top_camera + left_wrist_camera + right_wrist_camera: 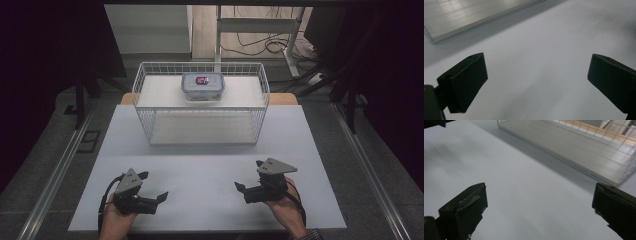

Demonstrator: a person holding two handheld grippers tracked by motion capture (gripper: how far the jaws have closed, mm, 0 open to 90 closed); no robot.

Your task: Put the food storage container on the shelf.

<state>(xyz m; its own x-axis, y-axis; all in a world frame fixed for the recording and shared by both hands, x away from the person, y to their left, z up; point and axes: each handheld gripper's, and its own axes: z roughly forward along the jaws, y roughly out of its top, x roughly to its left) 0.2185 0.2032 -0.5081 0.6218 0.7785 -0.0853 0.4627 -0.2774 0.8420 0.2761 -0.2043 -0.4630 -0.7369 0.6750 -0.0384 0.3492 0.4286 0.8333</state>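
While both rest near the surface's [200,165] front edge, the left gripper [153,186] and right gripper [248,180] gape released, well short of the wire basket [201,131].

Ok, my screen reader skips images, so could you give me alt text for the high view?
Two hand-held grippers, left gripper and right gripper, rest open on a white table. Behind them a white wire basket holds a lidded plastic box.

Our right gripper [539,212]: two black jaws set wide apart, nothing between them.
Beneath us: pale white matte table surface [524,185].
Ahead, upper right: white wire basket [584,147] with flat pale floor, resting on that surface.
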